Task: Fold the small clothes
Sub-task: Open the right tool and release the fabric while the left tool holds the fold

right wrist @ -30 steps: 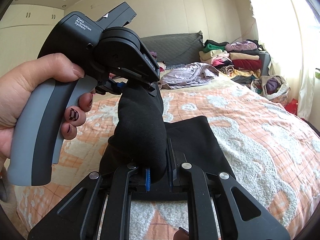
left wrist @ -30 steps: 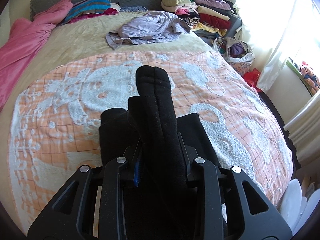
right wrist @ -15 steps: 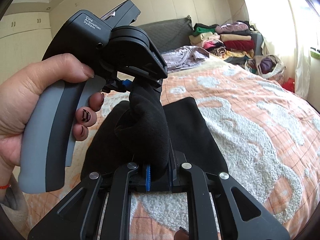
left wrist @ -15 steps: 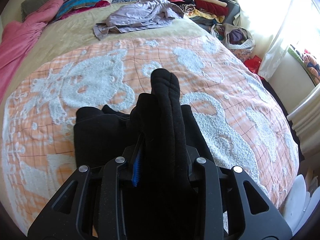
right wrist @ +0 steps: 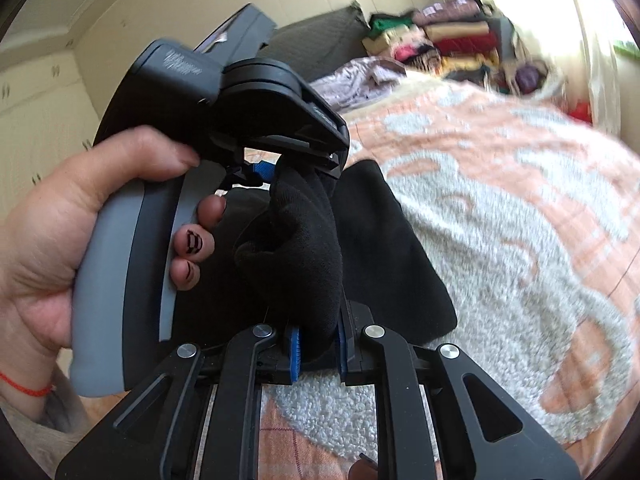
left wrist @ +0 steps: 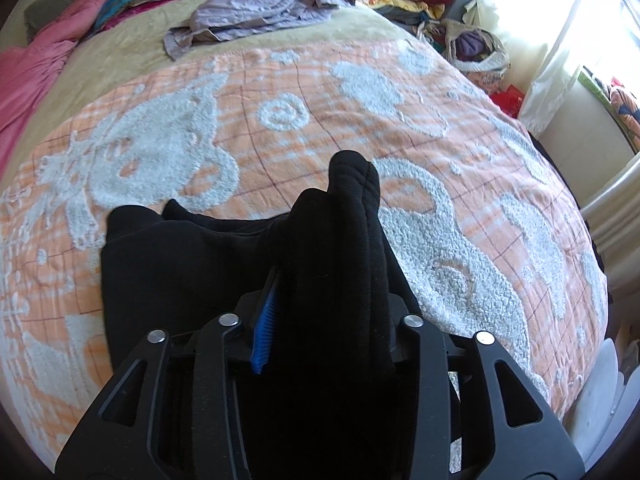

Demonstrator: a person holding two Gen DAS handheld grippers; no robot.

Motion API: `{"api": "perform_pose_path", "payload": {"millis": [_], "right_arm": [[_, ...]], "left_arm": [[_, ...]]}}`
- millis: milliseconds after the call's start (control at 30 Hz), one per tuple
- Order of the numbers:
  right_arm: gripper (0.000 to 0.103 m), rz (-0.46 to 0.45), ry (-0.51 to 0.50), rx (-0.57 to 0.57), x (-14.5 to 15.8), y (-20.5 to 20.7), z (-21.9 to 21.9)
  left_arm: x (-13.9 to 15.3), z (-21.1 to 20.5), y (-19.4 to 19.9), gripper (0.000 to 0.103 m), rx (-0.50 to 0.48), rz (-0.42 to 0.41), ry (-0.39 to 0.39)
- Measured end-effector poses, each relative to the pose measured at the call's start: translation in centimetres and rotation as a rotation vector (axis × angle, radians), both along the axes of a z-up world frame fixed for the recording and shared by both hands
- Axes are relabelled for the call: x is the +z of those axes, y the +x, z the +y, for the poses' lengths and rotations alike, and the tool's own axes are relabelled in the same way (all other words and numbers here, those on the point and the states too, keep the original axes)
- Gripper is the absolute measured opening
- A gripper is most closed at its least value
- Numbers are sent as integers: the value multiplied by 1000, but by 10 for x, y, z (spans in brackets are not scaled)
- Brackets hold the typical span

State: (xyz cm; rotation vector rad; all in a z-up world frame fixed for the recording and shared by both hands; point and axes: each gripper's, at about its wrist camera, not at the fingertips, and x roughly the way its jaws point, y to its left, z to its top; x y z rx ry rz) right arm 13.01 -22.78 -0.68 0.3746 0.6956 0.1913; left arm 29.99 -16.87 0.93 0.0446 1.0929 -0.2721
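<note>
Black garment [left wrist: 208,264]: soft matte knit, partly folded, lying flat near the bed's [left wrist: 120,60] near edge on an orange-and-white tufted blanket [left wrist: 460,184]. Open blanket beyond it reaches the far edge.

Left gripper [left wrist: 332,304]: jaws have just been opening, a raised fold of the garment between them.

Right gripper [right wrist: 318,344]: clamped on the same fold.

Left hand [right wrist: 60,248]: grips the handle.

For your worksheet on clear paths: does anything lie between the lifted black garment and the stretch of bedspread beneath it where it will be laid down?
Nothing visible does. The black garment hangs over bare orange bedspread; the lilac clothes lie far off.
</note>
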Motion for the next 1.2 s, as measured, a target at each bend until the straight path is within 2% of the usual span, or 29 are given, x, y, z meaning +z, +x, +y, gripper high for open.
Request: {"api": "perform_pose_path", "payload": {"millis": [100, 167, 333, 633, 733, 800, 867, 1000, 1033, 1100, 1200], "right_arm": [[13, 55, 124, 2, -10, 7, -15], [17, 84, 189, 3, -17, 11, -24], [23, 125, 271, -2, -24, 17, -37], [40, 177, 310, 24, -28, 20, -48], [49, 195, 295, 52, -27, 19, -52], [52, 201, 277, 64, -23, 16, -53], [63, 205, 272, 75, -19, 14, -57], [78, 210, 260, 114, -10, 6, -65], [85, 213, 243, 114, -8, 5, -68], [86, 222, 189, 105, -6, 1, -75], [86, 231, 206, 91, -6, -3, -91]], "left_arm": [[-8, -7, 5, 35, -15, 27, 1], [-13, -10, 8, 38, -21, 38, 7], [-22, -18, 13, 44, -32, 56, 22], [-25, -23, 20, 55, -31, 75, 12], [-25, -23, 20, 57, -30, 76, 5], [-25, -22, 20, 57, -28, 76, 3], [-24, -22, 20, 57, -28, 76, 2], [-24, -21, 20, 58, -23, 77, -5], [-24, -21, 20, 58, -22, 77, -8], [-22, -19, 20, 60, -20, 78, -23], [-19, -16, 19, 66, -20, 80, -63]]}}
